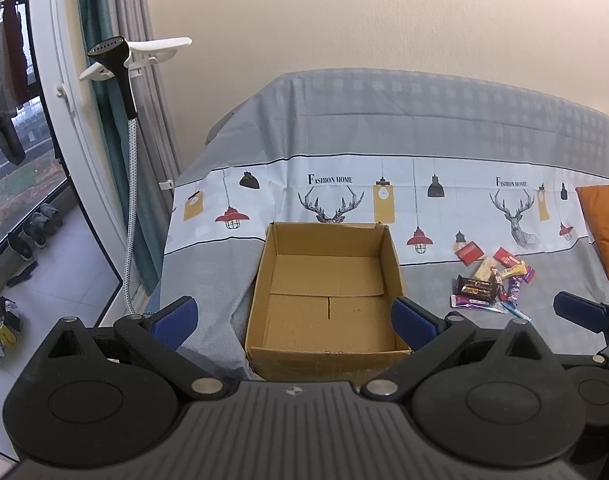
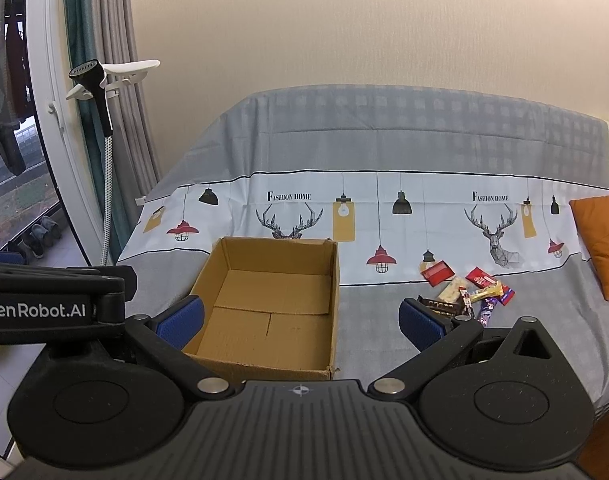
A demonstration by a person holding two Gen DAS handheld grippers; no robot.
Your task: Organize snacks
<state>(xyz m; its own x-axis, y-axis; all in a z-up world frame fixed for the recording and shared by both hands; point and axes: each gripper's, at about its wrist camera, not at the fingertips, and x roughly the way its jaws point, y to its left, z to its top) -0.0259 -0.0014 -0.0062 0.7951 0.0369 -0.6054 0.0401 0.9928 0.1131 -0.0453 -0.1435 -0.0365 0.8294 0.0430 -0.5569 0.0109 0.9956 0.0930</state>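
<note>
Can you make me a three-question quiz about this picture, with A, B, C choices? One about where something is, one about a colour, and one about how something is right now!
1. Where is the pile of snacks?
A. Inside the cardboard box
B. On the bed cover, to the right of the box
C. On the floor by the window

2. What colour is the cushion at the right edge?
A. Orange
B. Green
C. Pink

3. How is the cardboard box right now?
A. Taped shut
B. Full of snacks
C. Open and empty

Answers:
1. B, the wrappers lie together on the grey part of the bed cover, apart from the box.
2. A, it is plain orange in both views.
3. C, its bare brown bottom shows, with nothing in it.

The left gripper and right gripper are both open and hold nothing.
</note>
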